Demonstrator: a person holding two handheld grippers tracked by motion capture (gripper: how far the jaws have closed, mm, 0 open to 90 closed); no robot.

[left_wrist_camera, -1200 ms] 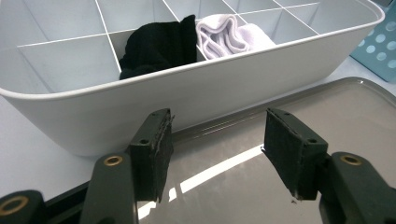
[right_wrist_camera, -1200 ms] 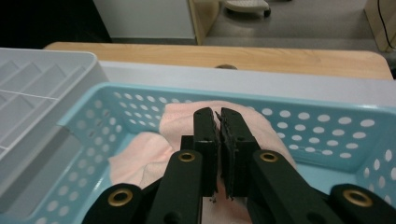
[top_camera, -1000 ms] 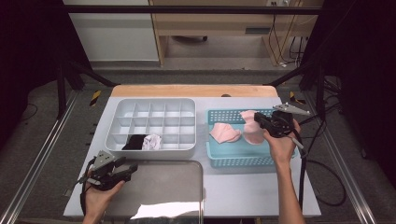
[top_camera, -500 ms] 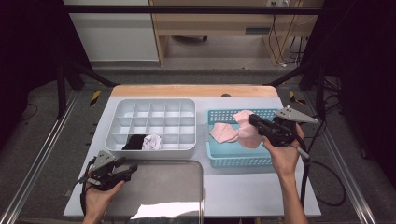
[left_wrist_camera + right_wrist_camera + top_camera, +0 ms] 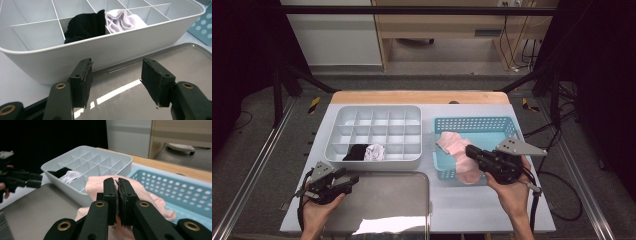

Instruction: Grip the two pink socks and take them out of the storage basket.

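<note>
A pink sock (image 5: 468, 174) (image 5: 140, 192) hangs over the near left corner of the blue basket (image 5: 497, 125), pinched in my right gripper (image 5: 472, 152) (image 5: 116, 187), whose jaws are shut on it. More pink fabric (image 5: 447, 142) lies in the basket behind it. The white compartment organizer (image 5: 372, 112) (image 5: 100, 161) holds a black sock (image 5: 357, 151) (image 5: 85, 25) and a white sock (image 5: 375, 151) (image 5: 120, 18) in two neighbouring front-row cells. My left gripper (image 5: 346, 182) (image 5: 116, 82) is open and empty, low over the metal tray (image 5: 382, 205) (image 5: 125, 102), facing the organizer's front wall (image 5: 112, 50).
The tray lies along the table's front edge, just in front of the organizer. The basket (image 5: 180, 187) stands right of the organizer with a narrow gap between them. A wooden strip (image 5: 417, 96) edges the far side of the table. Cables trail from both grippers.
My right gripper has carried the pink sock from the basket's middle right toward its near left corner. The left gripper has stayed where it was, open.
</note>
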